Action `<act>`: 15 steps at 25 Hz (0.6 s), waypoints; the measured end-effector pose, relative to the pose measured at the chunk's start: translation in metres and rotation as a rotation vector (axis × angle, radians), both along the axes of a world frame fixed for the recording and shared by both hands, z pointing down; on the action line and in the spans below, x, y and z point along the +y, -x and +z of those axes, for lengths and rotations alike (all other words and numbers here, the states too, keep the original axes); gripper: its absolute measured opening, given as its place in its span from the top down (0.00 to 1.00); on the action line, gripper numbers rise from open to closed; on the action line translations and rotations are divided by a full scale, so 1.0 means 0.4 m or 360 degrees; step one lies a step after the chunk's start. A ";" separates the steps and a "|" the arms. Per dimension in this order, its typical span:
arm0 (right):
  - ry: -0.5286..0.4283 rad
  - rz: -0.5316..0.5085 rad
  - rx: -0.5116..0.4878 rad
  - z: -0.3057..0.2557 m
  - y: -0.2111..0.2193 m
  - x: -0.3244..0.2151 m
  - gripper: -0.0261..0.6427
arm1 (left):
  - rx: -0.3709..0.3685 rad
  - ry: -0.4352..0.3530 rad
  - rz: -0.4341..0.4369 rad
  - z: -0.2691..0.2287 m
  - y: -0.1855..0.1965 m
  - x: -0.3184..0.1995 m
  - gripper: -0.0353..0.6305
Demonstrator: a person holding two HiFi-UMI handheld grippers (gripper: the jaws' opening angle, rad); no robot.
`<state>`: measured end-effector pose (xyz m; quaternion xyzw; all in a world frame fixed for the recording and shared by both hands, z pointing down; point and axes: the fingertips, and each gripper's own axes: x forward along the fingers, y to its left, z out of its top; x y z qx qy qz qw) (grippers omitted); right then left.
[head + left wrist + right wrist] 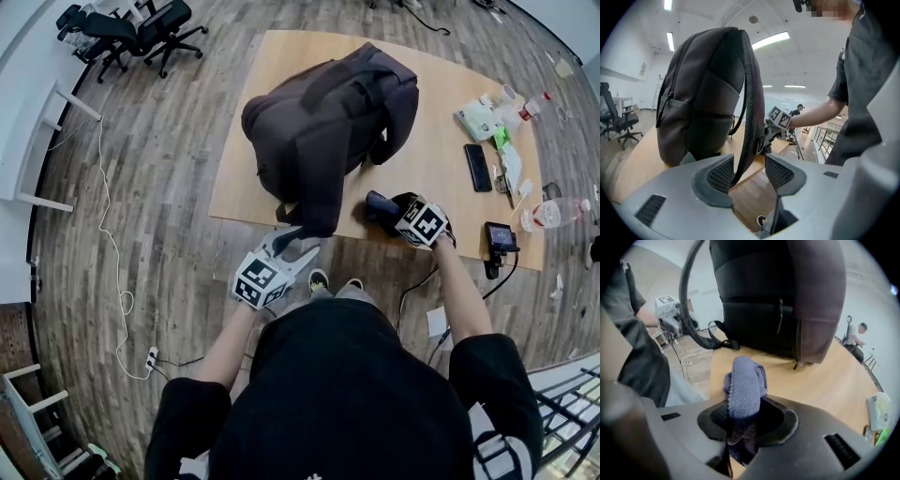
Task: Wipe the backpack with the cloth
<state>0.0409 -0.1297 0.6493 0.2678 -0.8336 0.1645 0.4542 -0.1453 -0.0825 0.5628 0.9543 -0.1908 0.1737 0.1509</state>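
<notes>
A dark grey fabric backpack (328, 122) stood upright on the light wooden table (441, 159), near the edge where the person was standing. One of its long padded shoulder straps (747, 117) hung down from the top of the bag and passed over the table edge.

The left gripper (298, 244) was held low in front of that edge, pointing a little downward at the bag. Its jaws stood apart, and the strap ran down between them. The strap lay close against one pad (719, 173), with a clear gap to the other, so nothing was clamped there.

The right gripper (382, 211) was over the table, just beside the backpack on the person's right, and it pointed steeply down. Its jaws were closed on a blue-grey knitted cloth (745, 385). The cloth was bunched, and a fold of it stood out in front of the jaws. It was near the lower part of the bag, but I could not tell if it touched the bag.

On the far right of the table lay a black phone (477, 167) and a clear plastic bottle (553, 214), well apart from the backpack. Black office chairs (141, 33) stood on the wooden floor beyond the table.
</notes>
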 end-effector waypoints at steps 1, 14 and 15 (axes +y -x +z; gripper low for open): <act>-0.0076 0.0012 -0.0066 -0.037 0.018 0.004 0.79 | -0.0009 -0.0018 -0.0023 0.005 0.007 -0.008 0.64; -0.1225 -0.0558 -0.0057 -0.634 0.389 0.090 0.79 | -0.0161 -0.0025 0.0087 0.132 -0.032 -0.022 0.62; -0.1289 -0.0585 0.0063 -0.612 0.408 0.080 0.79 | -0.0159 -0.0022 0.0114 0.131 -0.037 -0.011 0.70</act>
